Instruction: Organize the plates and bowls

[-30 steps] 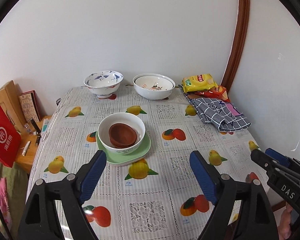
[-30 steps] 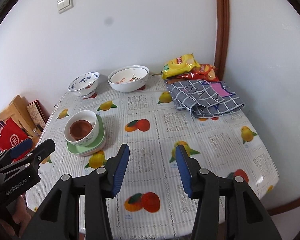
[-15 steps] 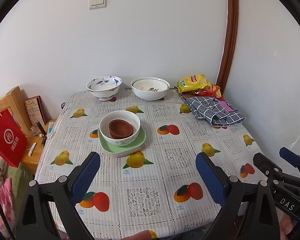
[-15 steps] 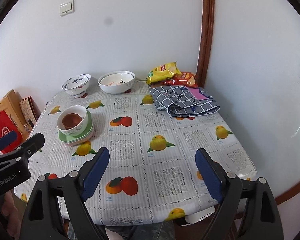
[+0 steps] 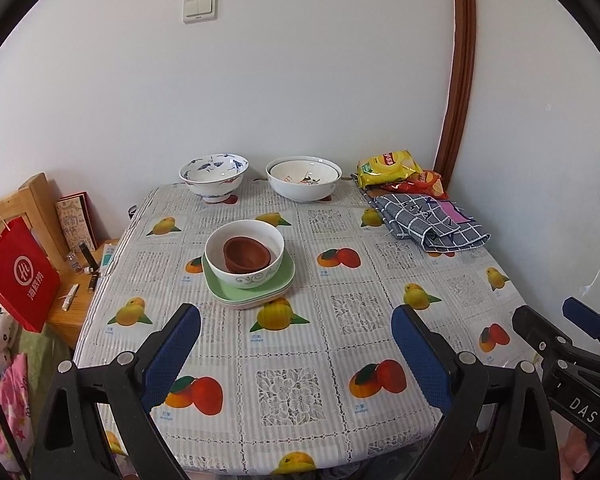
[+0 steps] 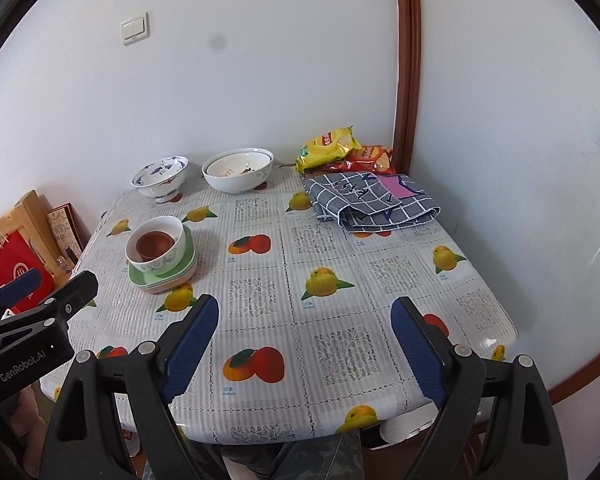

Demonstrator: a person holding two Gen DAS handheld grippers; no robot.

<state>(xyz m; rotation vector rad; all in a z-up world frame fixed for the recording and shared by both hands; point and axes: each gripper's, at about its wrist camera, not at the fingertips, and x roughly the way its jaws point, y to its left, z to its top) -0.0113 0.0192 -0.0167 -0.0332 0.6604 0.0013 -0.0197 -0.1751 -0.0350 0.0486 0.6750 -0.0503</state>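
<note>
Brown bowl (image 5: pixel 247 255) half hidden inside white bowl (image 5: pixel 244 254), plates (image 5: pixel 249 283) mostly covered, left claw (image 5: pixel 296 354) and right claw (image 6: pixel 305 346) wide, empty

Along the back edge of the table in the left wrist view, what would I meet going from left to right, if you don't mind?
Blue-patterned bowl → large white bowl → yellow snack bag → red snack bag.
</note>
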